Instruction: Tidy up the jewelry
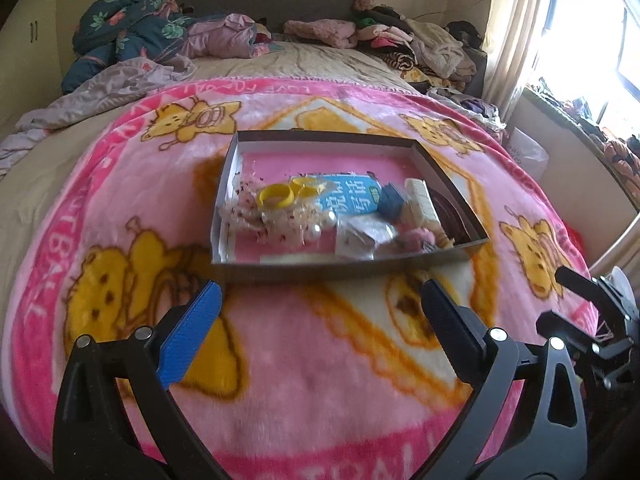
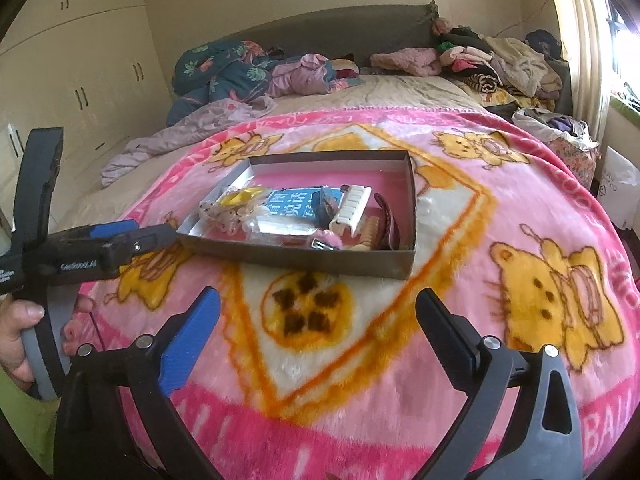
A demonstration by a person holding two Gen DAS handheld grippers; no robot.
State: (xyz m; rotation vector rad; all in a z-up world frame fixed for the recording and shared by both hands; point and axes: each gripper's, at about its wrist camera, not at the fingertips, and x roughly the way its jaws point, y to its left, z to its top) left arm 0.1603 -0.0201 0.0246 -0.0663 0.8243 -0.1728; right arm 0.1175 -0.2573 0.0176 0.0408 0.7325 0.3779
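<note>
1. Sitting on the fluffy pink cartoon-bear blanket [image 1: 280,360] that covers the bed is a shallow grey cardboard box with a pink floor [image 1: 320,270], ahead of both pairs of tongs and touching neither.
2. Inside the box the jewellery lies bunched toward the near half: two yellow plastic rings [image 1: 276,196] side by side, a pale beaded floral piece with pearls [image 1: 280,224] just in front of them, a blue card printed with white characters [image 1: 352,198] behind, a small dark-blue box [image 1: 390,204] and a cream ribbed hair clip [image 1: 420,200] to its right, and a fuzzy pink bobble [image 1: 416,238] near the front wall.
3. From the left wrist view, the left tongs [image 1: 320,308] stand wide apart with nothing between them; the box's front wall lies just beyond the blue-padded tips.
4. From the right wrist view, the right tongs [image 2: 318,314] are likewise spread wide and hold nothing; the box [image 2: 296,258] sits a little farther off, up and slightly left of the gap.
5. In that same view the left tongs [image 2: 136,236] reach in from the left edge, their tips just beside the box's near-left corner; whether they touch it I cannot tell.
6. A person's hand [image 2: 20,332] grips the grey handle at the lower left.
7. Heaped clothes [image 1: 400,40] and a dark floral quilt [image 1: 128,28] lie at the head of the bed, well apart from the box.
</note>
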